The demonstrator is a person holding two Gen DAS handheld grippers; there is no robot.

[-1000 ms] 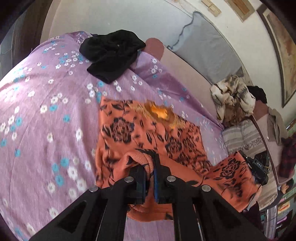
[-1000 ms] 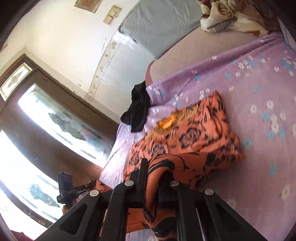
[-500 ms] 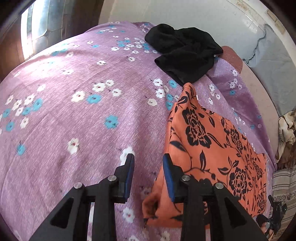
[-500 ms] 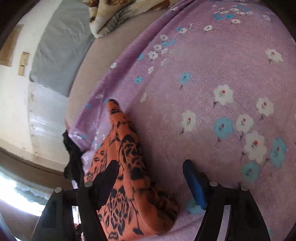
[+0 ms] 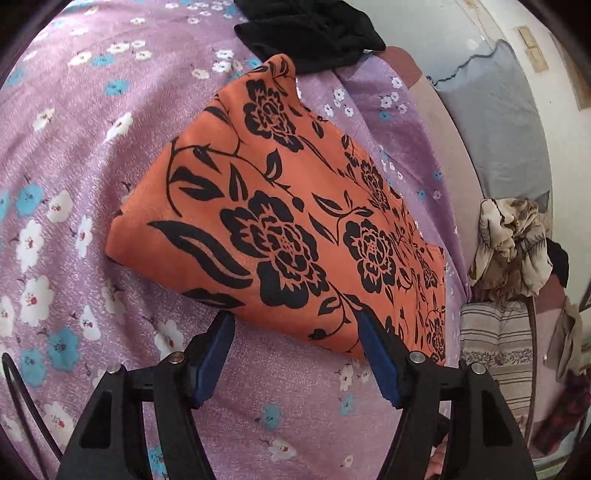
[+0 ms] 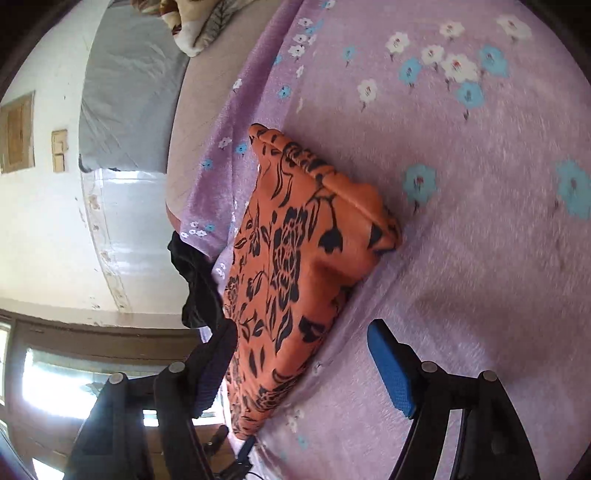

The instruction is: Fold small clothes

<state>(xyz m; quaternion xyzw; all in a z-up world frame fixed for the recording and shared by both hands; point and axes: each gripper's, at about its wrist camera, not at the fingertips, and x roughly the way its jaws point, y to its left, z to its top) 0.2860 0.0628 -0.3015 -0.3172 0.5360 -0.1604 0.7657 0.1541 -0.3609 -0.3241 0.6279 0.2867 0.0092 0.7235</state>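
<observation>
An orange garment with black flowers lies folded flat on the purple flowered bed sheet. It also shows in the right wrist view, with a folded edge at its far end. My left gripper is open and empty, just short of the garment's near edge. My right gripper is open and empty, its fingers on either side of the garment's near corner, above it.
A black garment lies bunched beyond the orange one, and shows in the right wrist view. A grey pillow, a crumpled patterned cloth and striped fabric lie to the right. A wall and a window are beyond the bed.
Both grippers were shut on the garment's hem a second ago. They carried it over, let go and opened. The garment now lies folded, and both grippers have pulled back.
</observation>
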